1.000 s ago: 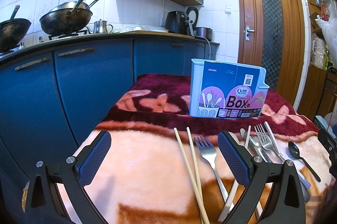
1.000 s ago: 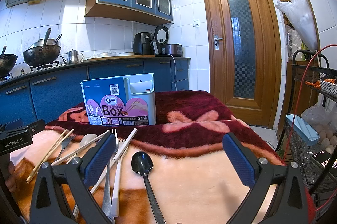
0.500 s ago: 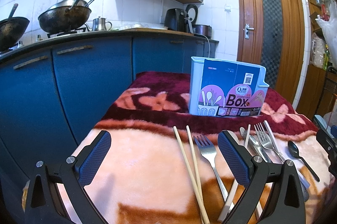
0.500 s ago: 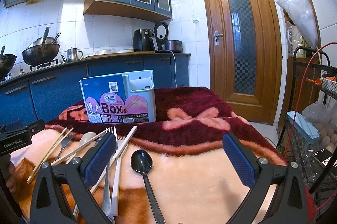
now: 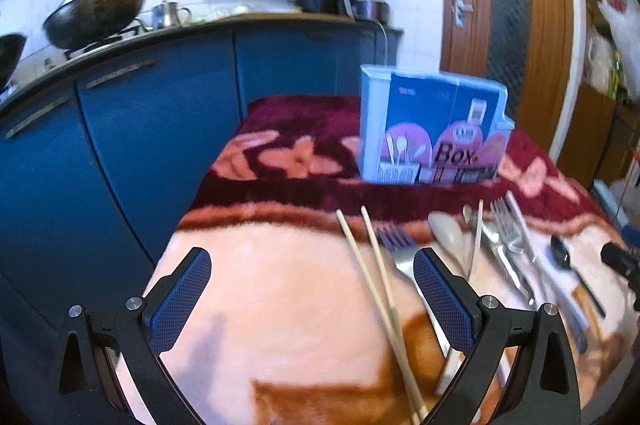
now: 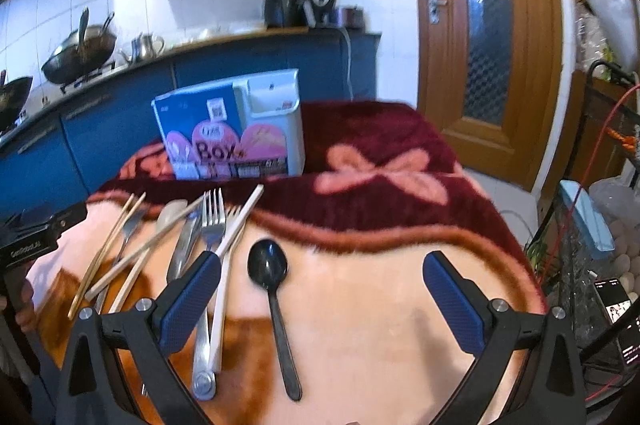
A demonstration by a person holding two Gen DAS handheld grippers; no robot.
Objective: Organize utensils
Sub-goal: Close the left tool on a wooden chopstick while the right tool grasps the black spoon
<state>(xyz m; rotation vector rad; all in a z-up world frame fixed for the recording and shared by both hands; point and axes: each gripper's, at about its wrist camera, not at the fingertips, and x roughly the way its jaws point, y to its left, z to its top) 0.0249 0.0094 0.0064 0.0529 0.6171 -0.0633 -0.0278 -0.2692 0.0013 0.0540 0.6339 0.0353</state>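
Both grippers hang empty with jaws spread wide over the blanket-covered counter point(image 6: 380, 305). The black spoon point(image 6: 269, 265) lies between the right gripper's point(image 6: 322, 299) jaws, bowl away, handle running back toward the camera — the closest pick. The left gripper point(image 5: 312, 299) straddles the wooden chopsticks point(image 5: 370, 265). The utensil box point(image 6: 236, 129) stands upright beyond, bare blanket between.

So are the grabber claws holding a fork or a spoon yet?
No, nothing is held. The left gripper and right gripper are both open above the blanket, touching no utensil.
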